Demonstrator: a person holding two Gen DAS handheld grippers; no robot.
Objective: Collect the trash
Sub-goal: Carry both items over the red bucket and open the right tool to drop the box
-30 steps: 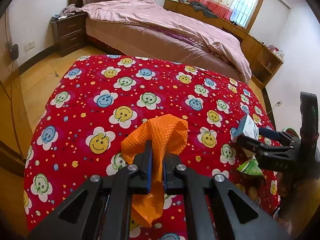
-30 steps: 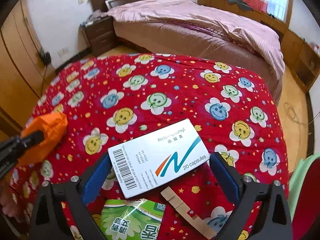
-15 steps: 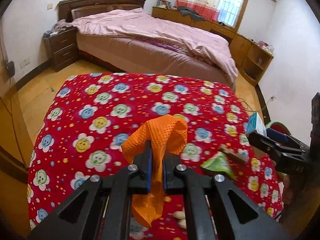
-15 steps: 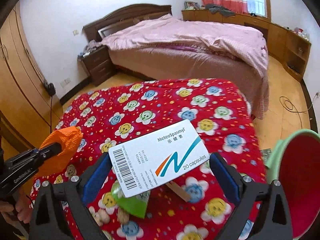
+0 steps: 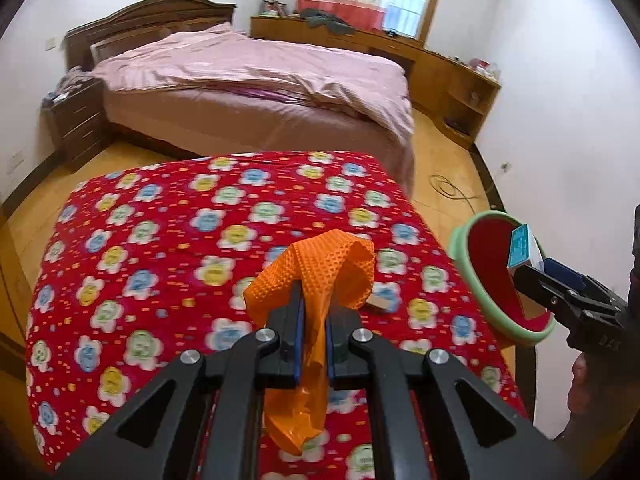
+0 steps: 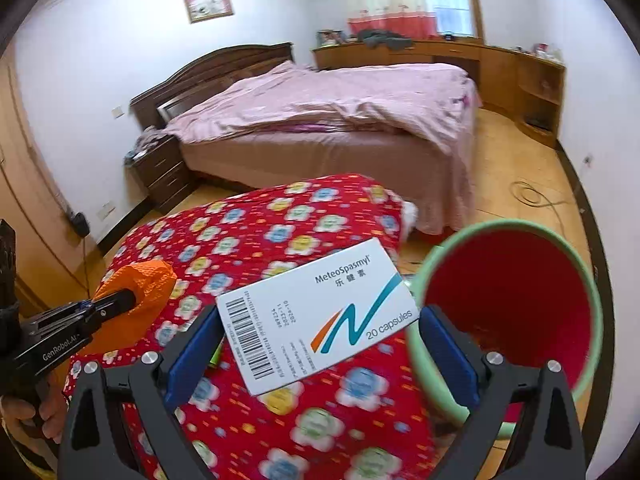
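Note:
My left gripper [image 5: 313, 320] is shut on an orange mesh bag [image 5: 320, 272] and holds it above the red smiley-flower blanket [image 5: 160, 240]. My right gripper [image 6: 320, 344] is shut on a white medicine box [image 6: 316, 312] marked "20 capsules", held at the left rim of a green bin with a red inside [image 6: 520, 300]. In the left wrist view the right gripper [image 5: 536, 270] holds the box [image 5: 522, 246] over the bin [image 5: 492, 276]. In the right wrist view the left gripper [image 6: 132, 300] and orange bag [image 6: 144, 284] are at left.
A small wooden piece [image 5: 380, 302] lies on the blanket behind the orange bag. A green wrapper [image 6: 216, 356] shows under the box. A pink-covered bed [image 5: 248, 92] stands beyond, with a nightstand [image 5: 76, 120], wooden cabinets [image 5: 452, 80] and a cable [image 5: 448, 190] on the floor.
Both grippers have risen and swung right. The green bin has come into view, and the medicine box now sits at its rim. The orange bag stays gripped.

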